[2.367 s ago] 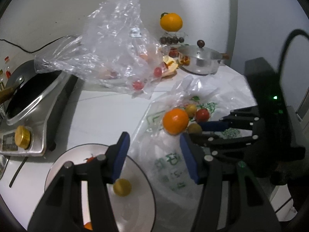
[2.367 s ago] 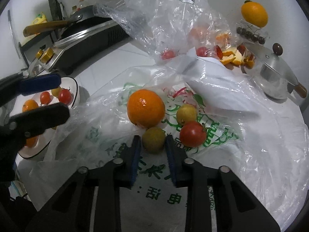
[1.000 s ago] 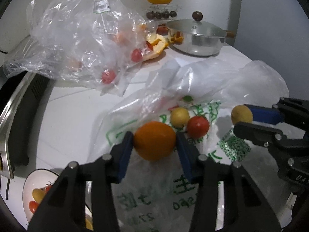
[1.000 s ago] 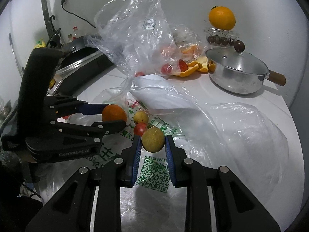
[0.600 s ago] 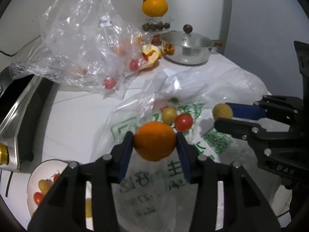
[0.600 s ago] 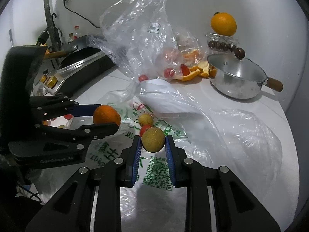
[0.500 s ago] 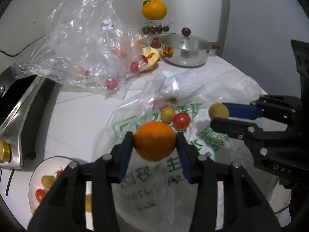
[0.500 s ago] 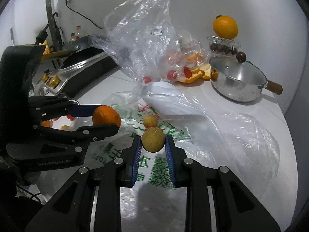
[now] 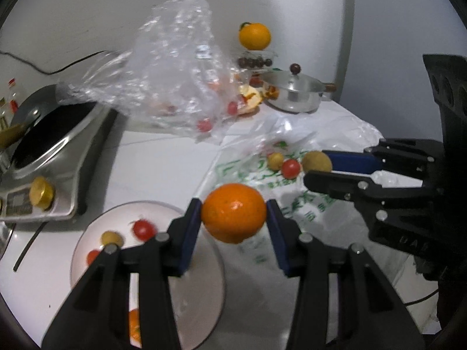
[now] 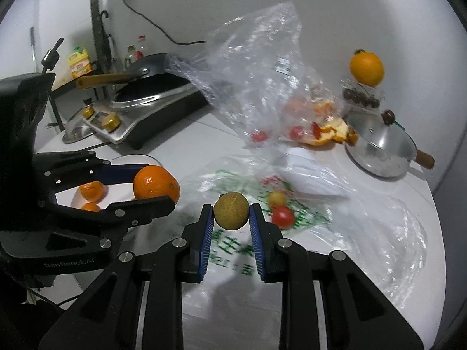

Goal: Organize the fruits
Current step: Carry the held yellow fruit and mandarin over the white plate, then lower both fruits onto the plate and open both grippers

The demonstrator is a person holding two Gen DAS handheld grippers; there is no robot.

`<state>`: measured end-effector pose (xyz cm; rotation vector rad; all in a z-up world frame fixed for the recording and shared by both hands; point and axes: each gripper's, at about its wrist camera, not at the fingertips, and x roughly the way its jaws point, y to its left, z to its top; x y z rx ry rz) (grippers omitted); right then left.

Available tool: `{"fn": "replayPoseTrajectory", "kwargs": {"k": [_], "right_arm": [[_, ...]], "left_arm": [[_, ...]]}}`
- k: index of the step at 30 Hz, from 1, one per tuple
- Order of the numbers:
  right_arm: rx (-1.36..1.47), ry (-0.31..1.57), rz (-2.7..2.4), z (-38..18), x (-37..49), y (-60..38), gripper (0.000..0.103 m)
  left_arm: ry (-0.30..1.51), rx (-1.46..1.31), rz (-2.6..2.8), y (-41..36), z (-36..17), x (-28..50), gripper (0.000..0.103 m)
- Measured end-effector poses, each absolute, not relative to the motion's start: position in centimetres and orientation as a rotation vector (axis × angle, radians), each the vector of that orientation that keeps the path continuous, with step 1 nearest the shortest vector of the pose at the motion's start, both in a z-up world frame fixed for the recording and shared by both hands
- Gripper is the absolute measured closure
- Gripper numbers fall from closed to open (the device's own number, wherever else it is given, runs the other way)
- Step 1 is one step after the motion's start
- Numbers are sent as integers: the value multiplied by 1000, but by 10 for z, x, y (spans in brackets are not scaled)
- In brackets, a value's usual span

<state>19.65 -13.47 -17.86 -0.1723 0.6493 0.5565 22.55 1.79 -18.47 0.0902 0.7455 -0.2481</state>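
My left gripper (image 9: 233,213) is shut on a large orange (image 9: 233,213) and holds it in the air by the right rim of a white plate (image 9: 201,285). The plate holds a cherry tomato (image 9: 144,229), a small yellow-green fruit (image 9: 110,237) and other small fruit. My right gripper (image 10: 231,211) is shut on a yellow-green fruit (image 10: 231,210) and holds it above a flat printed plastic bag (image 10: 233,245). A yellow fruit (image 10: 276,197) and a red tomato (image 10: 282,216) lie on that bag. The left gripper with the orange (image 10: 156,186) shows at left in the right wrist view.
A crumpled clear bag (image 9: 175,70) with tomatoes stands at the back. An induction cooker with a pan (image 9: 49,134) is at left. A steel lidded pot (image 9: 292,93), orange peels (image 10: 329,134) and an orange on a clear box (image 9: 254,36) are at back right.
Both grippers have moved left toward the plate, each still holding its fruit. The plate has come into fuller view under the left gripper.
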Motion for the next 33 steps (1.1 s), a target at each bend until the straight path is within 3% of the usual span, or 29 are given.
{"fn": "replayPoseTrajectory", "kwargs": {"k": [33], "right_arm": [[-282, 778, 694, -219, 192, -12, 76]], "left_arm": [[820, 11, -133, 119, -229, 209, 56]]}}
